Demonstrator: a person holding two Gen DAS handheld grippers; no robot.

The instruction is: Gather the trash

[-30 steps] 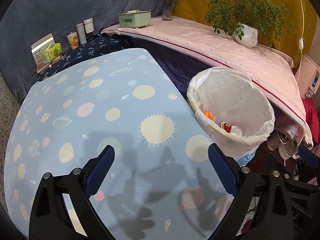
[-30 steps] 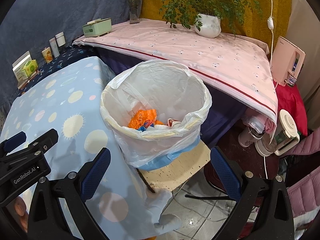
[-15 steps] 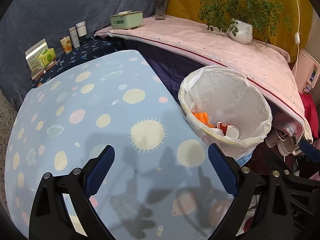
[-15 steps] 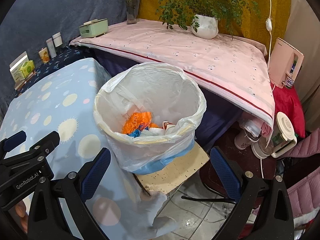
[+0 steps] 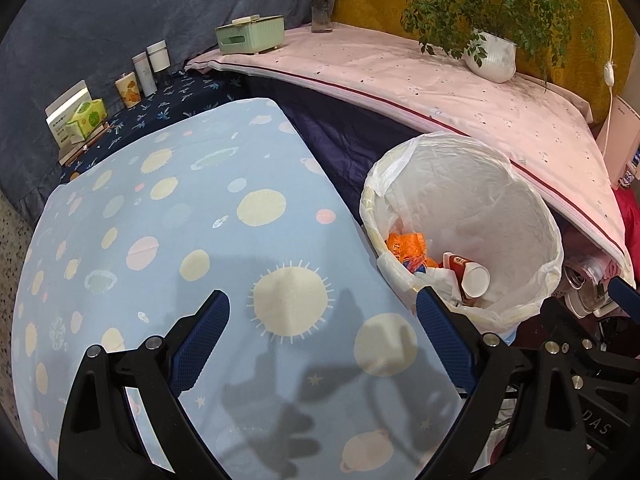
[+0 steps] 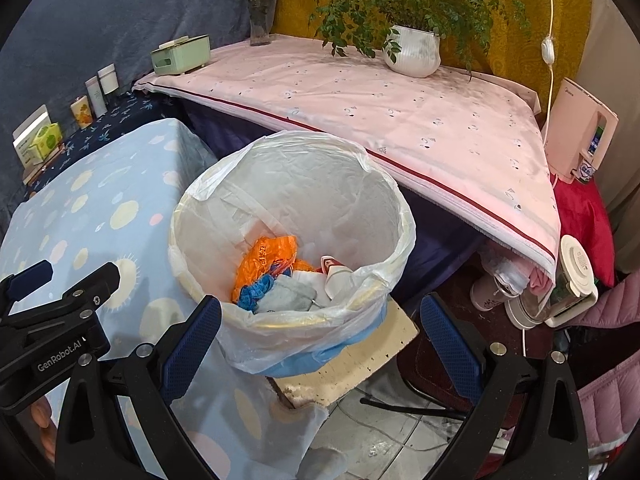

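A bin lined with a white plastic bag (image 5: pixel 500 184) (image 6: pixel 320 168) stands on a small stool beside the table. It holds an orange wrapper (image 5: pixel 406 244) (image 6: pixel 266 258), a red-and-white paper cup (image 5: pixel 468 274) (image 6: pixel 334 270), blue and grey scraps (image 6: pixel 276 294). My left gripper (image 5: pixel 322 316) is open and empty above the blue planet-print tablecloth (image 5: pixel 168 216), left of the bin. My right gripper (image 6: pixel 320 318) is open and empty, near the bin's front rim. The left gripper's body (image 6: pixel 52 320) shows in the right wrist view.
A pink-covered shelf (image 6: pixel 400 112) behind holds a potted plant (image 6: pixel 412 50), flower vase (image 6: pixel 260 20) and green tissue box (image 6: pixel 182 56). Small bottles and boxes (image 5: pixel 136 76) line the back left. A pink appliance (image 6: pixel 580 128), jars and cables lie right of the bin.
Both views have pulled back and shifted a little; the bin now sits nearer the centre of the right wrist view. Both grippers stay open and empty.
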